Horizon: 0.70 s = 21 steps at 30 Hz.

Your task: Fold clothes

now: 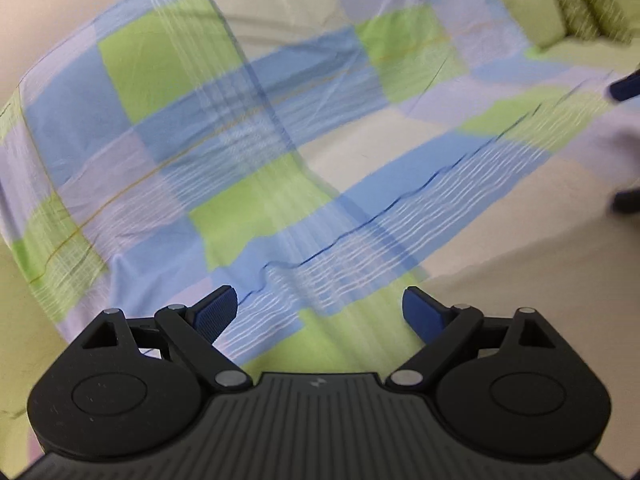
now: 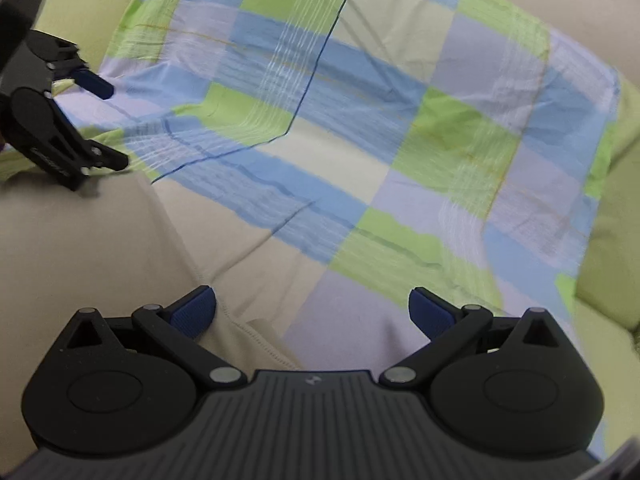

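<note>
A checked cloth (image 1: 248, 128) in blue, green, lilac and cream lies spread on a beige sofa seat (image 2: 80, 248), with one part folded over along a dark blue hem (image 1: 400, 200). My left gripper (image 1: 320, 312) is open and empty just above the cloth's near edge. My right gripper (image 2: 312, 312) is open and empty over the cloth's (image 2: 400, 140) near edge. The left gripper also shows in the right wrist view (image 2: 116, 128), open at the cloth's left corner. The right gripper's fingertips (image 1: 624, 88) show blurred at the right edge of the left wrist view.
A green cushion (image 1: 576, 4) stands at the back right in the left wrist view. A green sofa cushion (image 2: 616, 240) borders the cloth on the right in the right wrist view. Bare beige seat (image 1: 540, 272) lies right of the cloth.
</note>
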Each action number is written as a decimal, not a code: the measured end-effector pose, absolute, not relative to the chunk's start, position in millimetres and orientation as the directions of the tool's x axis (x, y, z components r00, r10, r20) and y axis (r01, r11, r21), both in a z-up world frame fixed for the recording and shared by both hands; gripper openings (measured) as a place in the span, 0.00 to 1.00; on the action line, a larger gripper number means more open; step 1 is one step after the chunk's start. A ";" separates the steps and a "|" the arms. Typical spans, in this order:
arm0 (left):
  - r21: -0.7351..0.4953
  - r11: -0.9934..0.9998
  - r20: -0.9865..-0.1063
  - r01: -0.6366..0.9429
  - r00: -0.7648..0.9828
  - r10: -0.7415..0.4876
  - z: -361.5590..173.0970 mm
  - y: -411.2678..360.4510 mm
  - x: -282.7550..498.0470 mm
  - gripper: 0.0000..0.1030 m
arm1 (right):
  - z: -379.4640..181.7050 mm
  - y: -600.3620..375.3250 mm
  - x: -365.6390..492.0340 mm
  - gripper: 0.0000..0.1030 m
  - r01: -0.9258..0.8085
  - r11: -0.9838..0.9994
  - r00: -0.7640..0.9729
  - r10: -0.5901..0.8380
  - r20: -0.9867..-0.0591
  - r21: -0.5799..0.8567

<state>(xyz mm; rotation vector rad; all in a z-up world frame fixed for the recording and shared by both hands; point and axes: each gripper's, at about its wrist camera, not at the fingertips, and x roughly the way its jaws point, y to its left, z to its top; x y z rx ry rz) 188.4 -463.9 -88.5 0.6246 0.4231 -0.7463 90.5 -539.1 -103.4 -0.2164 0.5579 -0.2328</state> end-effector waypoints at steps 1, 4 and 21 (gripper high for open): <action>0.347 0.551 -0.566 0.759 0.638 -0.522 -86.7 -466.2 179.4 0.89 | -100.4 -536.4 88.0 0.99 0.157 0.955 0.833 -0.265 -0.486 -0.253; 0.385 0.445 -0.598 0.809 0.586 -0.547 -101.9 -481.6 153.0 0.89 | -103.5 -528.7 82.7 0.99 0.116 0.971 0.834 -0.211 -0.510 -0.211; 0.510 0.560 -0.561 0.653 0.746 -0.359 -105.4 -413.1 177.7 0.89 | -122.8 -546.9 37.6 0.99 0.202 0.956 0.788 -0.289 -0.544 -0.214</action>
